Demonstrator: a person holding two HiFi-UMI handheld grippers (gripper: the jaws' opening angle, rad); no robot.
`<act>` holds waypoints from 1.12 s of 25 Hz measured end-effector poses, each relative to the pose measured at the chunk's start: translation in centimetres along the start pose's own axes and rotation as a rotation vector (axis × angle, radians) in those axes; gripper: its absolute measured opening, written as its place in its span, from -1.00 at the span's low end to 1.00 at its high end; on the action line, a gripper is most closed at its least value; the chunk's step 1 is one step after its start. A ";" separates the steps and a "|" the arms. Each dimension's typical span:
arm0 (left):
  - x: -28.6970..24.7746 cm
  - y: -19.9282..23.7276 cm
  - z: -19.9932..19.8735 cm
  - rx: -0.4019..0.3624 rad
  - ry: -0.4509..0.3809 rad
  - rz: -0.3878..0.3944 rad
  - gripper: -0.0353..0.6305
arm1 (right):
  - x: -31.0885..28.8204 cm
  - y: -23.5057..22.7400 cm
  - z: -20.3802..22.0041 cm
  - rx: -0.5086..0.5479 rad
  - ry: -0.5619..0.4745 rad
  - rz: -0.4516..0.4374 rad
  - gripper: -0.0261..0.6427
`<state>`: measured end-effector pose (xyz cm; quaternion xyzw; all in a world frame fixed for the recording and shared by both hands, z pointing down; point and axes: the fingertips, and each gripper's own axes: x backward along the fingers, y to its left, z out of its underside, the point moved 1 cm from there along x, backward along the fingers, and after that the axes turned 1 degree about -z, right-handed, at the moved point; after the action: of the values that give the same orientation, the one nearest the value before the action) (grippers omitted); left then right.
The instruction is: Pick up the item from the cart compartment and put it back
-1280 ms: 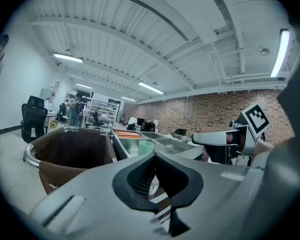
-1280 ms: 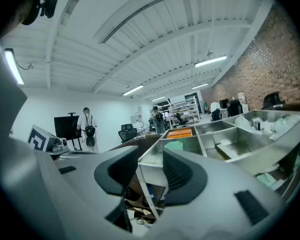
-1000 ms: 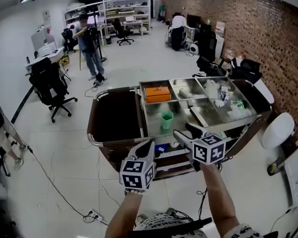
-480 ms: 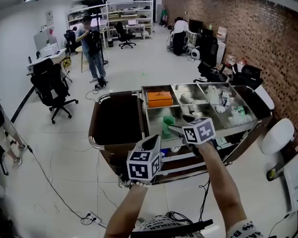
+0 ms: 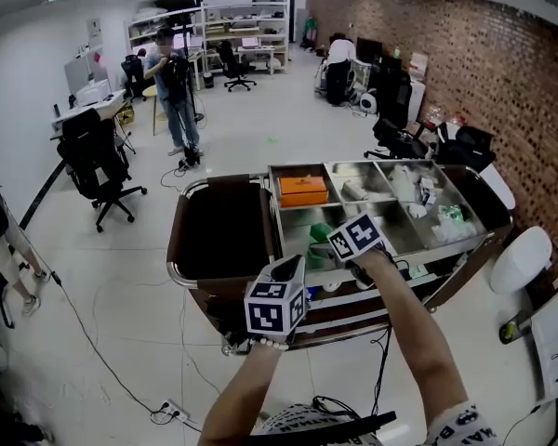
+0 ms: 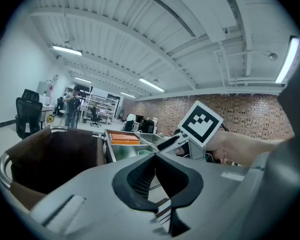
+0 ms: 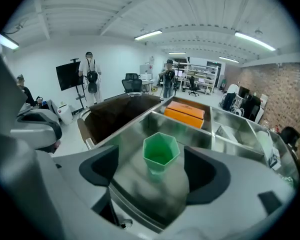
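A green hexagonal cup point(image 7: 161, 151) point(image 5: 318, 232) stands upright in the front left steel compartment of the cart point(image 5: 277, 214). My right gripper point(image 7: 151, 160) point(image 5: 325, 246) reaches over the cart's near edge. Its jaws are opening wide, and the cup stands between the two pads point(image 7: 101, 171) without touching either one. My left gripper point(image 5: 288, 268) point(image 6: 155, 157) hovers in front of the cart, lower and to the left. Its jaws are shut with nothing in them. The right gripper's marker cube point(image 6: 200, 123) shows in the left gripper view.
An orange box point(image 5: 302, 190) point(image 7: 186, 113) lies in the compartment behind the cup. White and mixed items fill the right compartments point(image 5: 418, 193). A dark brown bin point(image 5: 219, 230) forms the cart's left end. A person point(image 5: 175, 86) and office chairs point(image 5: 98, 165) stand beyond.
The right gripper has moved forward from the cart's front edge up to the green cup, and its jaws have spread. The left gripper has shifted slightly right.
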<state>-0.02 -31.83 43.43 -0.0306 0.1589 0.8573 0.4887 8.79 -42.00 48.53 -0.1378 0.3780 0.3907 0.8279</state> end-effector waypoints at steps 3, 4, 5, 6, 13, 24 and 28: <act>-0.4 0.3 0.1 0.007 0.004 0.001 -0.88 | -1.2 -0.6 0.3 0.004 0.038 0.009 0.34; -0.5 0.5 0.1 0.009 0.007 0.000 -0.88 | -1.6 -0.8 0.3 0.006 0.051 0.011 0.34; -0.6 0.6 0.1 0.012 0.009 0.000 -0.88 | -2.0 -1.0 0.3 0.008 0.065 0.013 0.34; -0.8 0.7 0.1 0.014 0.010 -0.001 -0.88 | -2.4 -1.2 0.4 0.012 0.080 0.015 0.34; -1.3 1.5 0.3 0.021 0.018 0.000 -0.88 | -4.7 -1.8 0.5 0.043 0.158 0.019 0.34; -0.9 2.5 1.1 0.043 0.031 -0.011 -0.88 | -6.1 -1.9 0.9 0.062 0.202 0.028 0.09; -0.7 2.3 1.5 0.047 0.035 -0.012 -0.88 | -5.3 -1.8 0.2 0.046 0.148 0.031 0.08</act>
<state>-1.49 -33.04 45.56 -0.0350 0.1871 0.8498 0.4915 8.13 -45.94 52.45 -0.1414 0.4490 0.3834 0.7946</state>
